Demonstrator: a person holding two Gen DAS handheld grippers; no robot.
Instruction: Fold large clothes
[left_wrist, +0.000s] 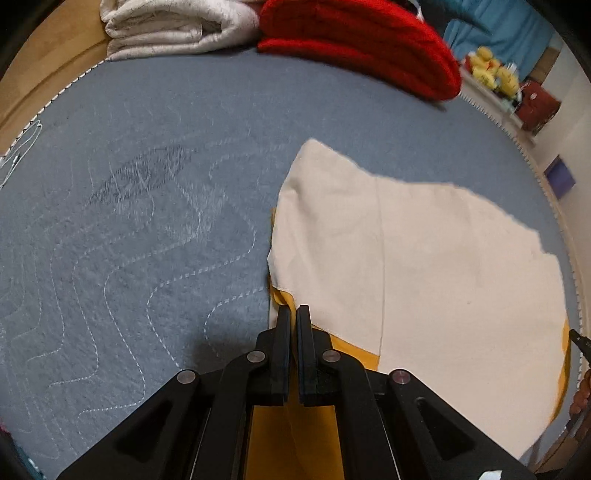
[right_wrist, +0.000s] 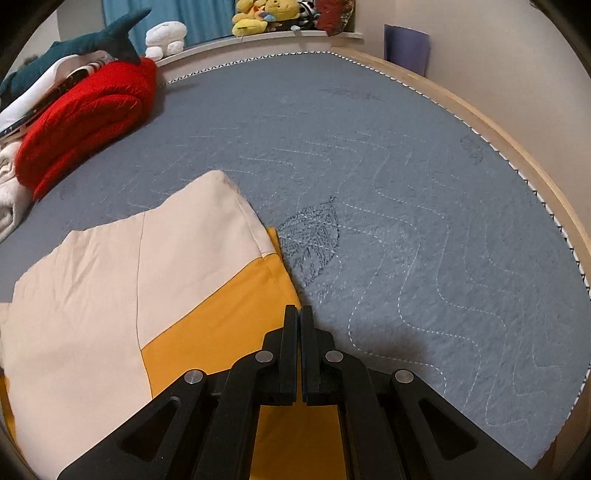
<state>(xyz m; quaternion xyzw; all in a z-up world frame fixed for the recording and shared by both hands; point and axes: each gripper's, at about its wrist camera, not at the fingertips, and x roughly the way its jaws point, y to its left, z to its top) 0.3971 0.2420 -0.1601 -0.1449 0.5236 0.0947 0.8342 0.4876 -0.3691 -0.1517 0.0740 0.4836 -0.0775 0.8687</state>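
Grey quilted bed (left_wrist: 147, 229), folded red blanket (left_wrist: 362, 48) and white blanket (left_wrist: 173, 29) far.

Left view: left gripper (left_wrist: 293, 314) closed on the near edge of the cream-and-yellow garment (left_wrist: 424, 266), lying right. Looks light, soft, limp; best pinched at corners or hems. Dark tip at the right edge, maybe the other gripper.

Right view: right gripper (right_wrist: 299, 314) closed, seemingly on the yellow hem; garment (right_wrist: 110, 266) lies left. Only here: plush toys (right_wrist: 266, 14) on a far shelf, shark (right_wrist: 92, 40).
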